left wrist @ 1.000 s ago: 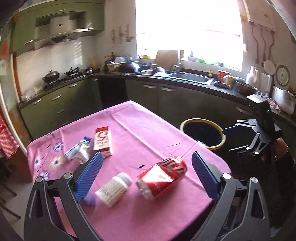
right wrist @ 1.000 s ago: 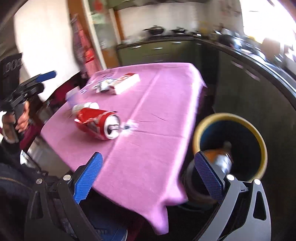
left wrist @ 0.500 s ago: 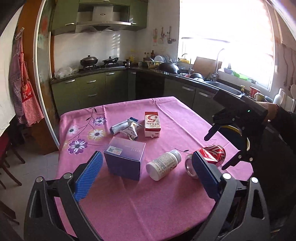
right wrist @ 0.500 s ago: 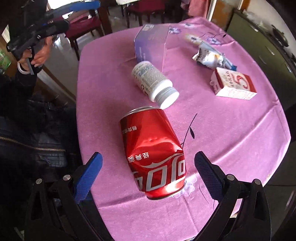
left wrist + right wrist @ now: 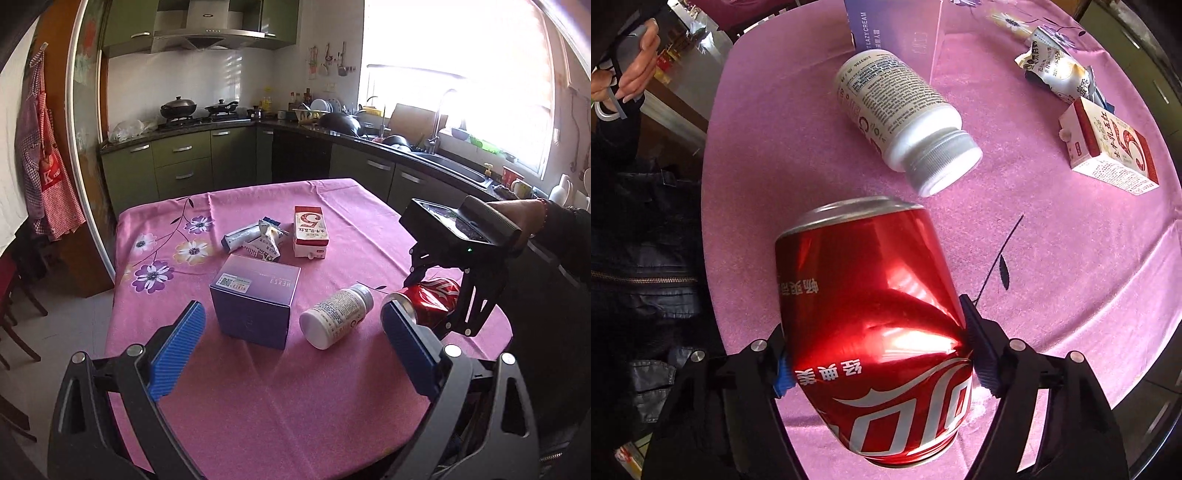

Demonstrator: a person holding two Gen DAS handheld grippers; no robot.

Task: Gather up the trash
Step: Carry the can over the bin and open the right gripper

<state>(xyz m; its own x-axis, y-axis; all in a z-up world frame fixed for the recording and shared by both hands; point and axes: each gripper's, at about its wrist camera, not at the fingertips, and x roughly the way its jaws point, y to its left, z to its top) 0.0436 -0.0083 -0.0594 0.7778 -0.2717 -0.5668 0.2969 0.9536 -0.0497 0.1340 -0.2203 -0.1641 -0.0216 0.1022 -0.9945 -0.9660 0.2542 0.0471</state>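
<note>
A dented red soda can lies on its side near the right edge of the pink-clothed table. My right gripper points straight down over it, and its jaws are closing with both blue pads against the can's sides. In the left wrist view the can shows under the right gripper. My left gripper hovers open above the table's front, with nothing between its pads. A white pill bottle lies beside the can.
A purple box, a red and white carton and a crumpled wrapper sit mid-table. Green kitchen cabinets and a sink counter run behind. Chairs stand at the left. A person's dark jacket is by the table edge.
My right gripper swung from over the bin to above the can, dropped onto it and narrowed its jaws around it. The left gripper's view shifted left toward the purple box, then settled.
</note>
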